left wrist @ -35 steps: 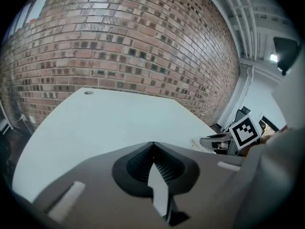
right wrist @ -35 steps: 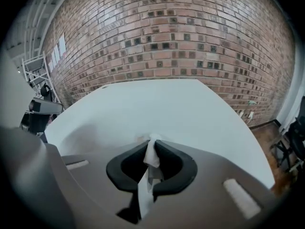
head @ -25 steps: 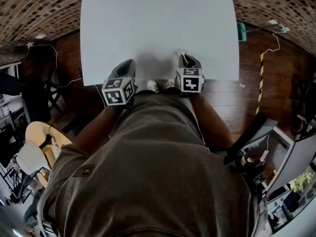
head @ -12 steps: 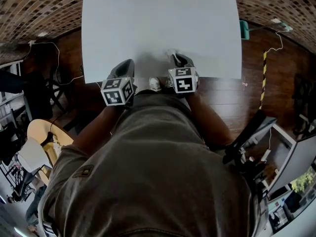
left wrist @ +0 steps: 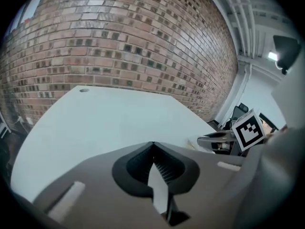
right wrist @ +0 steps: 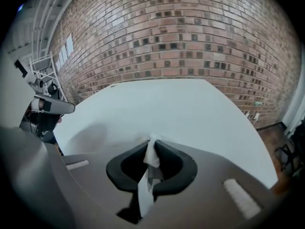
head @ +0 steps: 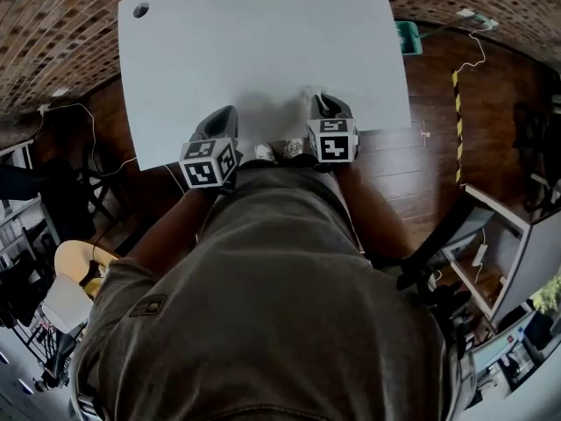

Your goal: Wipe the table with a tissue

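Observation:
The white table [head: 263, 42] fills the upper part of the head view. Both grippers sit at its near edge. My right gripper [head: 318, 101] is shut on a white tissue [right wrist: 152, 152], whose crumpled tip pokes out past the jaws just above the tabletop [right wrist: 181, 109]. In the right gripper view, that gripper [right wrist: 153, 142] pinches the tissue tight. My left gripper [head: 228, 112] rests to the left, shut with nothing between its jaws [left wrist: 152, 146]. The left gripper view shows the right gripper [left wrist: 219, 140] close by on the right.
A round cable hole [head: 140, 10] lies at the table's far left corner. A brick wall [right wrist: 190, 37] stands behind the table. A teal object [head: 406, 35] and a cable lie on the wooden floor at the right. A chair [head: 74, 257] stands at the left.
My right gripper slid a little left along the near edge with the tissue, then back right. The left gripper stayed put. The head view has swung, so the table looks tilted.

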The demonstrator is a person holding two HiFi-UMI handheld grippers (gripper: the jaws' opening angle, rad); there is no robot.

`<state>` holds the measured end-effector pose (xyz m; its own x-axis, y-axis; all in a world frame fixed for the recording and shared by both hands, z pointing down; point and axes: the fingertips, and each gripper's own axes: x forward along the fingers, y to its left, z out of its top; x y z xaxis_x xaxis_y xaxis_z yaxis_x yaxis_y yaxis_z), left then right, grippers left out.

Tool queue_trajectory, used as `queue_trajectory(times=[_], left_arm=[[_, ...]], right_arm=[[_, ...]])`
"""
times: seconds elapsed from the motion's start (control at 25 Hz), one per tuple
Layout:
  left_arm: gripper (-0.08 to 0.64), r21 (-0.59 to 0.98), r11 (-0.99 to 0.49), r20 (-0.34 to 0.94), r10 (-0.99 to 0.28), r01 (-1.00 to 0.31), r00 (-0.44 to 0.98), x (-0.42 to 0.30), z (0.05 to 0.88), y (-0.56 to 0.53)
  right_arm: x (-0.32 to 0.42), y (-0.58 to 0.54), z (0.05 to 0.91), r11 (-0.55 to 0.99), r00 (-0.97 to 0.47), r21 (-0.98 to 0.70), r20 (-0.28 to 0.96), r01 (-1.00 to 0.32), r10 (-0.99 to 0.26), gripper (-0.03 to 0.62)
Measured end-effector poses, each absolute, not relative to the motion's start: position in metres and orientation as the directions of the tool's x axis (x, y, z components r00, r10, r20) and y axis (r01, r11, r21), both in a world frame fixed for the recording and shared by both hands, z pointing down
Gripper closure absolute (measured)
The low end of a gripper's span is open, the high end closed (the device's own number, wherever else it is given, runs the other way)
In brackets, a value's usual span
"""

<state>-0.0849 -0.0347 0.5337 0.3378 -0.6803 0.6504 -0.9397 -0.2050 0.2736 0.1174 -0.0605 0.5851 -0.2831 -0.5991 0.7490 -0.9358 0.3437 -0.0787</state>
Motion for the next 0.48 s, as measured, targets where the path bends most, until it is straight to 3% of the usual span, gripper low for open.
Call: queue_trajectory(times=[0.28, 0.48], left_arm=[[0.558, 0.285, -0.264, 0.635, -0.668, -0.922, 0.387, -0.055, 0.534, -0.050], [0.558, 0.288, -0.261, 0.631, -0.672, -0.921, 0.388, -0.057, 0.532, -0.050]], right_arm=[[0.191, -0.063, 0.586, 0.201, -0.143, -0.018, 0.767, -0.979, -0.626, 0.555], [0.190, -0.059, 0.586, 0.194, -0.133, -0.013, 0.772, -0.981, -0.622, 0.555]])
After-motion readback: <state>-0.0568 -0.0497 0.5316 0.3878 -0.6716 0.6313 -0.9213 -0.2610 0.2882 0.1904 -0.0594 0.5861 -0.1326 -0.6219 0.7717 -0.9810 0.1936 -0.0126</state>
